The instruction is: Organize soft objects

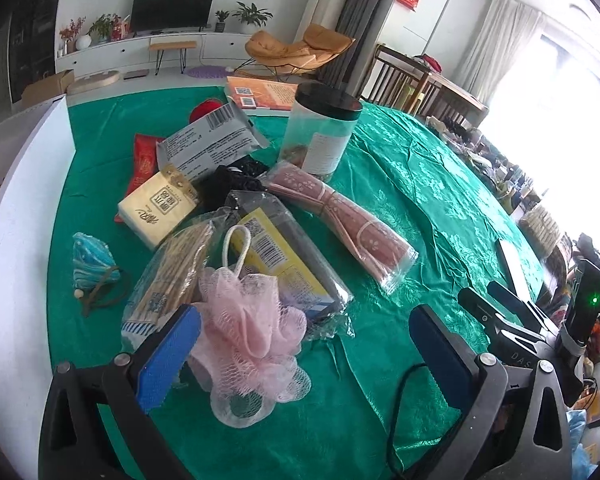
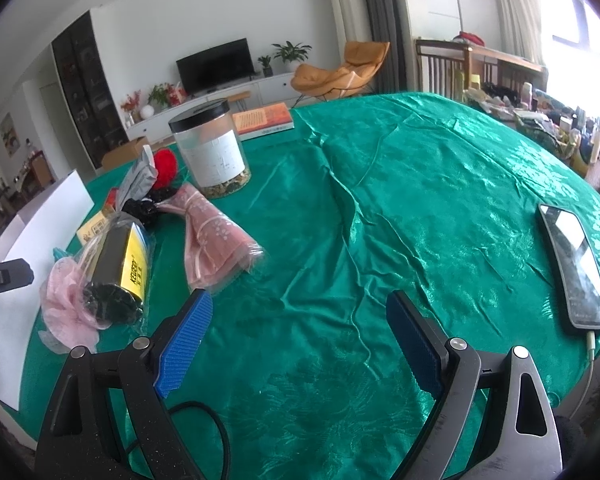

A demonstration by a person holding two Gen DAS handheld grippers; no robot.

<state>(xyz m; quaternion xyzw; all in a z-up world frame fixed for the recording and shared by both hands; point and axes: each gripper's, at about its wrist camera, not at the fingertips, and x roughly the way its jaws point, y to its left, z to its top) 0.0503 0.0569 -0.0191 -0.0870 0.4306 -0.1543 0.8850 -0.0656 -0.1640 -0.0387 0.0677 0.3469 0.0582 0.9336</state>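
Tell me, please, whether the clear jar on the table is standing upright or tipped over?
Upright: the clear jar stands on its base, black lid on top.

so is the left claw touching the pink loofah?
Cannot tell. In the left wrist view, the loofah overlaps the left claw's blue pad edge, but no contact or gap shows plainly.

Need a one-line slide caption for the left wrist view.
Open left gripper above a pink bath pouf beside packaged goods on a green tablecloth.
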